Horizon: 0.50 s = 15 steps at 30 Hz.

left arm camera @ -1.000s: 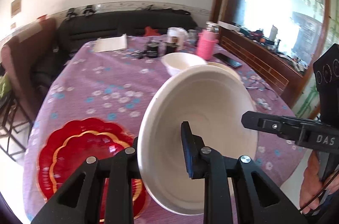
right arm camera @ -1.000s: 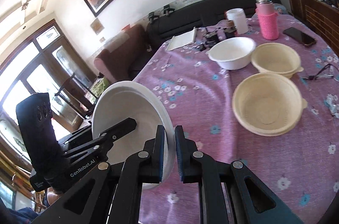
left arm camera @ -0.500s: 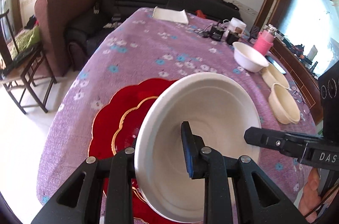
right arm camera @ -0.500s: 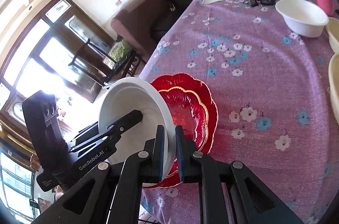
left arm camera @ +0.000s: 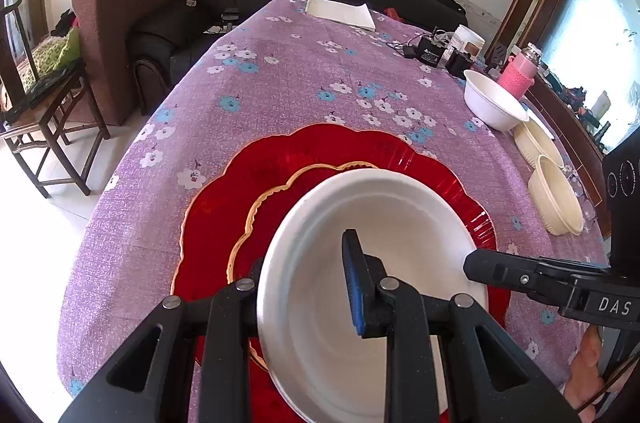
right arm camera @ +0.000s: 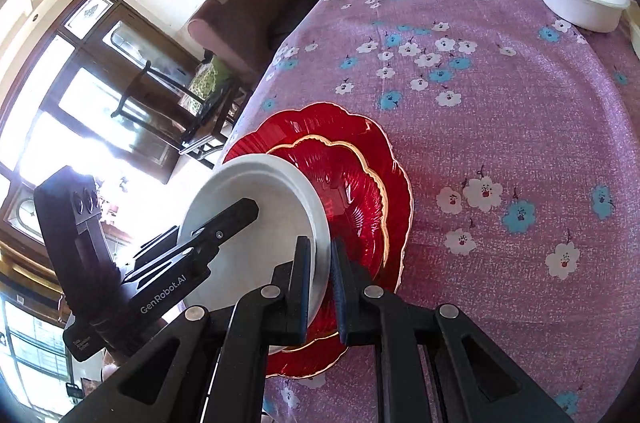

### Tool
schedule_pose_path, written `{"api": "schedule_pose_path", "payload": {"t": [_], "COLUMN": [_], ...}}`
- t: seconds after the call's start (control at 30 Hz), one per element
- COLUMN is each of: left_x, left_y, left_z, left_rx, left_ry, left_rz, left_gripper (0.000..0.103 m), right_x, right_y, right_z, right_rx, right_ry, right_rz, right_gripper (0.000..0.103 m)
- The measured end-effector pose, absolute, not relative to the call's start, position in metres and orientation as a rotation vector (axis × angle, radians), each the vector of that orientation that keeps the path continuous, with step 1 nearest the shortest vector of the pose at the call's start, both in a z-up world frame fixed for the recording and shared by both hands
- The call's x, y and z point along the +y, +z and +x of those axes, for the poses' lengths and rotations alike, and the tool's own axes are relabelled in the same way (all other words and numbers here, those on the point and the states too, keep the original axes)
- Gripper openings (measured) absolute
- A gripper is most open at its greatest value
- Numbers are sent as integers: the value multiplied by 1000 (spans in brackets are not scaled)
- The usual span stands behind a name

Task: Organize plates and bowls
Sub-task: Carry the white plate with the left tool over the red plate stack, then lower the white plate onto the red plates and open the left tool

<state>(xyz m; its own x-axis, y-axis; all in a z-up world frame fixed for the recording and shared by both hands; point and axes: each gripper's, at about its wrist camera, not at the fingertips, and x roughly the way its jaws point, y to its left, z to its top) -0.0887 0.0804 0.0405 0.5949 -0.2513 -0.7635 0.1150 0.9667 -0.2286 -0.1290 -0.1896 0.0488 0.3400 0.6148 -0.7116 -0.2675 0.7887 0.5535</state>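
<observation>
White plate (left arm camera: 372,283) | both grippers, left gripper (left arm camera: 304,287) and right gripper (right arm camera: 320,279), clamping its rim | hovering over red plates (left arm camera: 320,159) | next: lowering level, then releasing.

White plate (left arm camera: 384,263) clamped by left gripper (left arm camera: 308,287) above 2 stacked red plates (left arm camera: 256,191).

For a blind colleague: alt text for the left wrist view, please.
Both grippers, left gripper and right gripper, clamp opposite rims of a white plate over two stacked red scalloped plates on a purple floral tablecloth.
</observation>
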Motion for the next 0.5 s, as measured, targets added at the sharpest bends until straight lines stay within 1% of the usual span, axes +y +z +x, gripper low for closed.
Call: {"api": "schedule_pose_path", "payload": {"t": [0.1, 0.13, 0.17, 0.2, 0.27, 0.33, 0.5], "left_x": [82, 83, 84, 86, 87, 89, 92], "left_y": [41, 41, 41, 42, 44, 46, 50], "left_z": [-89, -88, -89, -89, -90, -90, -91], "left_rx": [907, 905, 902, 899, 893, 884, 874], "left_ry": [-211, -209, -206, -203, -193, -187, -175], "left_rz": [-167, -169, -173, -174, -171, -178, -189], "left_gripper": [26, 31, 37, 40, 52, 58, 61], "right_x": [-190, -190, -191, -190, -192, -194, -200], "right_y": [49, 49, 48, 48, 49, 50, 55], "right_z": [-129, -129, -129, -127, -129, -132, -137], "right_rx": [1078, 1076, 1074, 1073, 1072, 1064, 1040], "right_ry": [588, 585, 582, 581, 584, 586, 586], "right_rz": [367, 366, 367, 367, 369, 372, 382], "right_gripper": [12, 12, 12, 12, 12, 12, 12]}}
